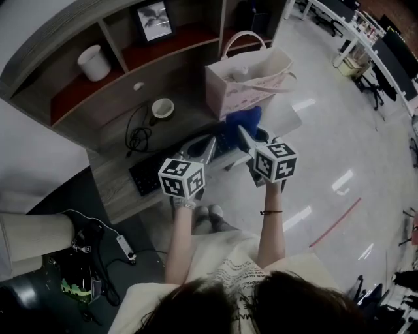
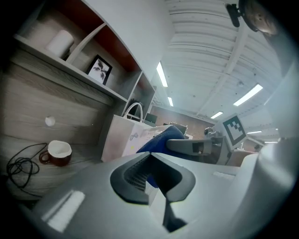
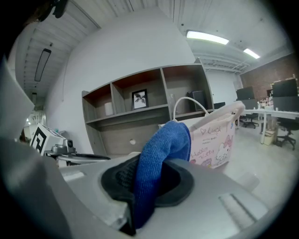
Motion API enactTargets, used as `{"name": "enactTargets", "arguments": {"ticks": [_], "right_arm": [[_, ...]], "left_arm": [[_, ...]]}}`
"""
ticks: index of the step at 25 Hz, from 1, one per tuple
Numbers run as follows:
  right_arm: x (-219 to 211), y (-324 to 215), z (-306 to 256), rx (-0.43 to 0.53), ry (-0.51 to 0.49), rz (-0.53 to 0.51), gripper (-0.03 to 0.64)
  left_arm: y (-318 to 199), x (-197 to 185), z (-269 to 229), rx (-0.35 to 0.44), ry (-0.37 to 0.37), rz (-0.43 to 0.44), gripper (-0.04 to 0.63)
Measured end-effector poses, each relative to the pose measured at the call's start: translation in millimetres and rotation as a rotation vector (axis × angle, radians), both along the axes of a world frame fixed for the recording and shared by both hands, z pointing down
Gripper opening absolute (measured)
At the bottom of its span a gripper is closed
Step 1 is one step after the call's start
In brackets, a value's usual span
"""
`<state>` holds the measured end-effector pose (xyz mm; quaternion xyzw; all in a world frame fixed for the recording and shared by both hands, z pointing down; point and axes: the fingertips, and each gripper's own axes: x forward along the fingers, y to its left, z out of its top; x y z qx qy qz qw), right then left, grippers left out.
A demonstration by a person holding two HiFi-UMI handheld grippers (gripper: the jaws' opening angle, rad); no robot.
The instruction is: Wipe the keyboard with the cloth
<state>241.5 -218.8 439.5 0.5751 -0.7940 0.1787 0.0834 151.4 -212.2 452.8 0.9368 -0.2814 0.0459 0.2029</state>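
A black keyboard [image 1: 147, 175] lies on the wooden desk [image 1: 114, 192], partly hidden under both grippers. My right gripper [image 1: 243, 132] is held above the desk's right part, shut on a blue cloth [image 1: 245, 119]. In the right gripper view the cloth [image 3: 161, 149] hangs folded out of the closed jaws [image 3: 145, 179]. My left gripper [image 1: 208, 145] hovers over the keyboard's middle with its jaws together and nothing between them [image 2: 150, 161]. Past them in the left gripper view, the blue cloth [image 2: 161, 137] and the right gripper [image 2: 196, 147] show.
A pink-and-white paper bag [image 1: 247, 81] stands at the desk's back right. A brown cup [image 1: 162, 107] and a coiled black cable [image 1: 137, 134] lie behind the keyboard. The shelves above hold a white roll [image 1: 95, 63] and a framed picture [image 1: 155, 19]. A power strip [image 1: 126, 248] lies on the floor.
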Motion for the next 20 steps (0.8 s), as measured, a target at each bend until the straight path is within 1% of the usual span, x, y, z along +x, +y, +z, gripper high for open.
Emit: {"name": "enactTargets", "arguments": {"ticks": [5,11,15,20], "right_arm": [[3.2,-3.0,17.9,-0.053,0.059,0.029,0.060],[0.7,-9.6,35.2,-0.084,0.048,0.034,0.060],[6.6,-14.5,45.5,-0.104,0.045,0.043,0.060],[14.1,-21.3,64.2,-0.147,0.076,0.043,0.060]], "left_arm": [[1.9,-0.1,17.3,-0.045,-0.009,0.019,0.005],[-3.0,0.9,36.9,-0.089,-0.024,0.024,0.005],[-4.5,3.8,51.9,-0.122,-0.042,0.027,0.005],[-8.7,6.3,70.7,-0.165,-0.058,0.025,0.005]]}}
